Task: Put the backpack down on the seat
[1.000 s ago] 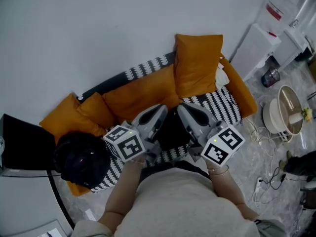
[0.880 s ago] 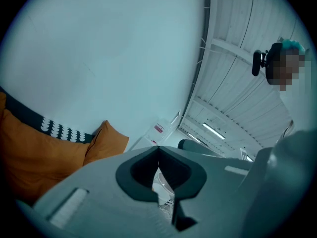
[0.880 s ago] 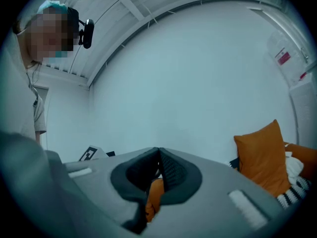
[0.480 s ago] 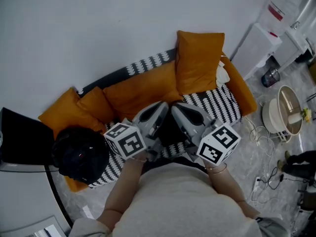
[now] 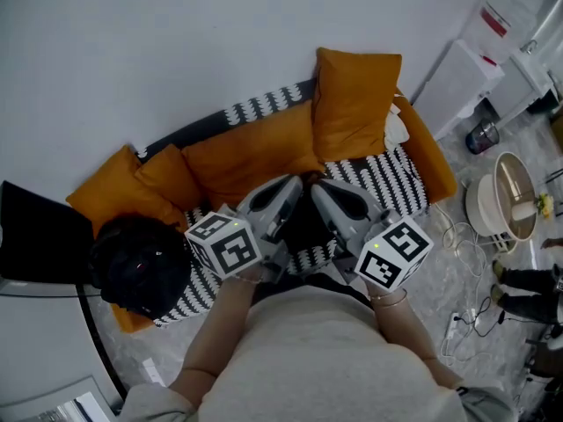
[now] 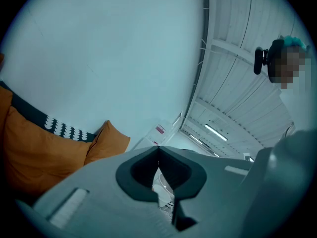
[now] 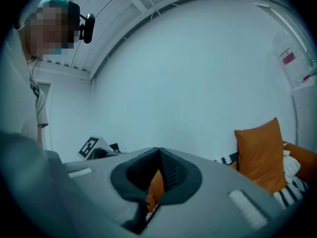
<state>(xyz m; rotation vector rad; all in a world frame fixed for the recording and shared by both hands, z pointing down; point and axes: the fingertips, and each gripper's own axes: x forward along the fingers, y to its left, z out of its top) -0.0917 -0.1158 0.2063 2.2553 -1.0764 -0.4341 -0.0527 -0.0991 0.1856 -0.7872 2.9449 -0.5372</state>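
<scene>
The black backpack (image 5: 136, 271) lies on the left end of the sofa seat (image 5: 391, 183), against an orange cushion (image 5: 110, 202). Both grippers hang over the middle of the seat, to the right of the backpack and apart from it. My left gripper (image 5: 292, 187) is shut with nothing between its jaws, its tips (image 6: 158, 150) meeting. My right gripper (image 5: 322, 189) is close beside it, also shut and empty, its tips (image 7: 159, 151) touching. A dark patch (image 5: 303, 227) shows between the two grippers; I cannot tell what it is.
Orange back cushions (image 5: 255, 156) line the sofa, and one upright cushion (image 5: 356, 104) stands at its right end. A black box (image 5: 40, 244) sits left of the backpack. On the floor to the right are a round white appliance (image 5: 506, 205) and cables (image 5: 466, 323).
The right gripper has shifted a little over the seat. The left gripper and the backpack have stayed where they were.
</scene>
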